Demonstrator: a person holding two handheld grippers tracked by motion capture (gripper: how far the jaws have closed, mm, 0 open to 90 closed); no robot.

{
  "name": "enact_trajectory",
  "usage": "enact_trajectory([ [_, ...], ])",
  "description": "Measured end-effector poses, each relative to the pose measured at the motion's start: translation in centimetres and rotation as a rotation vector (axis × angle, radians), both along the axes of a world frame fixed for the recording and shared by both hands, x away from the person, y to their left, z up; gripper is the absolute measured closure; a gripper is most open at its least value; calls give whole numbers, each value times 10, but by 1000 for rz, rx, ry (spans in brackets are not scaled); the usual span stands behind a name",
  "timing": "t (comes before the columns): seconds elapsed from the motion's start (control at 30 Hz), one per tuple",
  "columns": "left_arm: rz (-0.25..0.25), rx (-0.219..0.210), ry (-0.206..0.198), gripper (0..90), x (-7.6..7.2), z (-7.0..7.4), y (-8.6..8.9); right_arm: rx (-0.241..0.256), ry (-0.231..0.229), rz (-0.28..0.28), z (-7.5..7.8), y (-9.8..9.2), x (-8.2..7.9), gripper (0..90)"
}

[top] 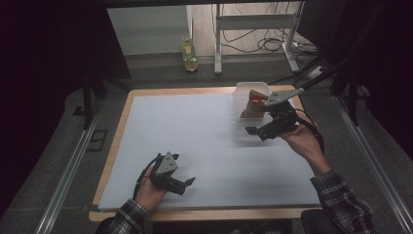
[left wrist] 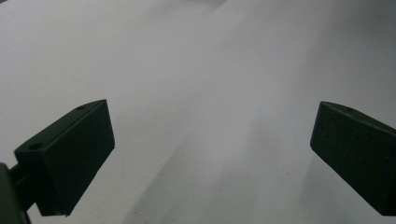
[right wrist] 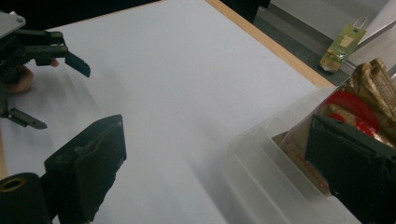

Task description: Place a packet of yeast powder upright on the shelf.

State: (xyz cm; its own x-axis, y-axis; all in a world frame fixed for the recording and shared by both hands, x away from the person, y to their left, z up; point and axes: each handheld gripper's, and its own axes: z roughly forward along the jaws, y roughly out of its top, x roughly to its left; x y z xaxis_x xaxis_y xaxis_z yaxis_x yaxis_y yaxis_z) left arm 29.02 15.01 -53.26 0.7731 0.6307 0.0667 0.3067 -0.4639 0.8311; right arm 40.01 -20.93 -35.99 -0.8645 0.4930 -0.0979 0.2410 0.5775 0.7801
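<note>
The left gripper (top: pixel 187 184) sits low near the tabletop's near edge, held in the left hand (top: pixel 148 192), its 2 jaws wide apart. The right gripper (top: pixel 253 130) is raised toward the far right corner in the right hand (top: pixel 304 141), jaws spread wide.

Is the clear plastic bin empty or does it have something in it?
Not empty: the clear plastic bin holds a gold-and-red snack packet, standing above its rim.

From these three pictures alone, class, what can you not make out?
- Contents of the clear plastic container: high view, partly covered by the right gripper.
- Packet lettering: right gripper view, one jaw in front.
- Green bag on the floor: print too small.
- Left gripper: open over the white sheet.
</note>
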Motion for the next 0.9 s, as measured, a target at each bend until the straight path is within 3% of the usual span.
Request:
enact_trajectory([
  [0.53, 2, 1, -1, 0, 0, 0, 0, 0, 17, 2, -16, -9, -23, 28],
  [0.9, 0, 5, 0, 0, 0, 0, 0, 30, 62, -6, -31, -14, -38, 14],
])
